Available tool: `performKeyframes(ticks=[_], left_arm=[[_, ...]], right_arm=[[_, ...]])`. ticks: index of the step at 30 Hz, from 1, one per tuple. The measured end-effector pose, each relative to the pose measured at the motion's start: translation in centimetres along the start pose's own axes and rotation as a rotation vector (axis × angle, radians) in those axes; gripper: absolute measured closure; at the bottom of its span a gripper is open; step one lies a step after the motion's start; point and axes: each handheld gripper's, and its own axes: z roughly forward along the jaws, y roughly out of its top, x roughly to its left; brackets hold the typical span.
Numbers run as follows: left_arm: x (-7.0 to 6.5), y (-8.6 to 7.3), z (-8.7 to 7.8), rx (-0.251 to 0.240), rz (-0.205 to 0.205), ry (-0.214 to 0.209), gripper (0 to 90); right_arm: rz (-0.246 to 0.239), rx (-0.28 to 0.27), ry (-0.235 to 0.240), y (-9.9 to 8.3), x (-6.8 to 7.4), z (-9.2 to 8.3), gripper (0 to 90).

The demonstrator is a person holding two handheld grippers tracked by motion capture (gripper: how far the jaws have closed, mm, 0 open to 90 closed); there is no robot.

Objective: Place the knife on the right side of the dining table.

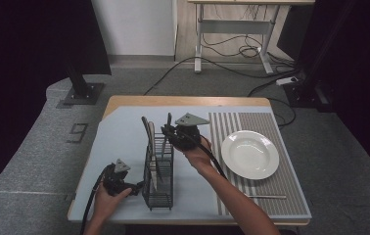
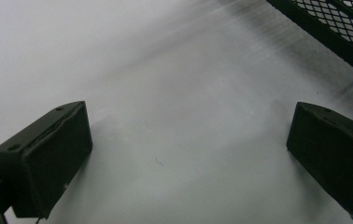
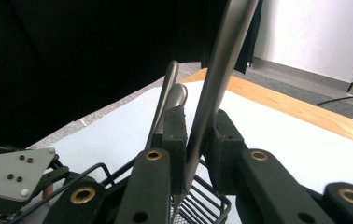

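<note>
A dim room with grey carpet and trailing cables surrounds the counter (image 1: 124, 102), a wooden top covered by a pale blue mat with a striped grey placemat (image 1: 266, 196) on its right half. From my seat at the controls, the work in hand looks like pulling cutlery out of the black wire caddy (image 1: 158, 188) standing near the middle of the mat.

My right hand-held gripper (image 1: 169, 131) sits at the caddy's 12 o'clock rim, its jaws pinching the flat steel handle of one utensil (image 3: 221, 60); in the right gripper view the handle rises upright between the pads. I judge the grip sits low on the handle so the piece can be drawn straight up, clear of the wires. Two more utensil handles (image 3: 171, 91) stand just beside it, close enough to snag or be dragged along.

My left hand-held gripper (image 1: 135, 188) rests at the caddy's 9 o'clock, low by the base; the left gripper view shows its jaws spread wide with only bare mat between them and the caddy's mesh at the upper right corner. I take it as placed to steady the caddy, though it is pressing on nothing yet.

A white plate (image 1: 250, 154) lies at the caddy's 3 o'clock on the placemat, with a thin rod-like piece (image 1: 266, 197) at about 4 o'clock, too small to identify
</note>
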Motion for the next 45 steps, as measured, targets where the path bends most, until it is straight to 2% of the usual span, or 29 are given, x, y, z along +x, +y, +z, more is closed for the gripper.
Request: performKeyframes(ticks=[3,5,11,14,17,19,20,21,25,26,28,29,33,36,38,40,44,45], left_arm=[[0.0,0.0,0.0,0.0,-0.001,-0.001,0.0],[0.0,0.0,0.0,0.001,-0.001,-0.001,0.0],[0.0,0.0,0.0,0.001,0.0,0.0,0.0],[0.0,0.0,0.0,0.0,0.0,0.0,0.0],[0.0,0.0,0.0,0.001,0.0,0.0,0.0],[0.0,0.0,0.0,0.001,-0.001,0.0,0.0],[0.0,0.0,0.0,0.001,-0.001,0.0,0.0],[0.0,0.0,0.0,0.0,-0.001,0.0,0.0],[0.0,0.0,0.0,0.001,-0.001,-0.001,0.0],[0.0,0.0,0.0,0.001,0.0,-0.001,0.0],[0.0,0.0,0.0,0.002,0.001,-0.001,0.0],[0.0,0.0,0.0,0.0,0.0,0.0,0.0],[0.0,0.0,0.0,0.001,-0.001,-0.001,0.0],[0.0,0.0,0.0,0.0,-0.001,0.0,0.0],[0.0,0.0,0.0,0.0,0.0,0.0,0.0],[0.0,0.0,0.0,0.001,0.001,0.0,0.0],[0.0,0.0,0.0,0.001,0.0,0.0,0.0],[0.0,0.0,0.0,0.001,0.0,0.0,0.0]], right_arm=[[0.005,0.006,-0.008,-0.2,-0.2,0.1,79.1],[0.006,0.034,-0.021,-0.8,-0.4,0.5,78.3],[0.023,0.056,-0.012,-1.5,-0.9,0.6,78.5],[0.036,0.06,0.008,-1.5,-1.0,0.5,79.9],[0.077,0.057,0.067,-1.3,-1.0,0.2,82.7],[0.038,0.028,0.056,-1.0,-0.6,-0.2,83.3],[0.038,0.028,0.056,-1.0,-0.6,-0.2,83.3],[0.06,0.005,0.076,-0.6,-0.8,-0.6,83.3],[0.077,-0.028,0.077,0.0,-1.2,-1.4,83.3],[0.087,-0.06,0.079,0.6,-1.6,-2.3,83.3],[0.093,-0.073,0.081,0.8,-1.7,-2.7,83.3],[0.102,-0.116,0.089,1.5,-2.1,-3.9,83.3],[0.098,-0.172,0.086,2.6,-2.9,-5.9,83.3],[0.129,-0.202,0.083,3.1,-4.0,-7.2,83.4],[0.137,-0.209,0.077,3.1,-4.4,-7.5,83.3],[0.156,-0.232,0.064,3.2,-5.4,-8.5,83.3],[0.172,-0.237,0.04,3.0,-6.4,-9.3,83.3],[0.177,-0.236,0.016,2.8,-7.0,-9.5,83.3]])
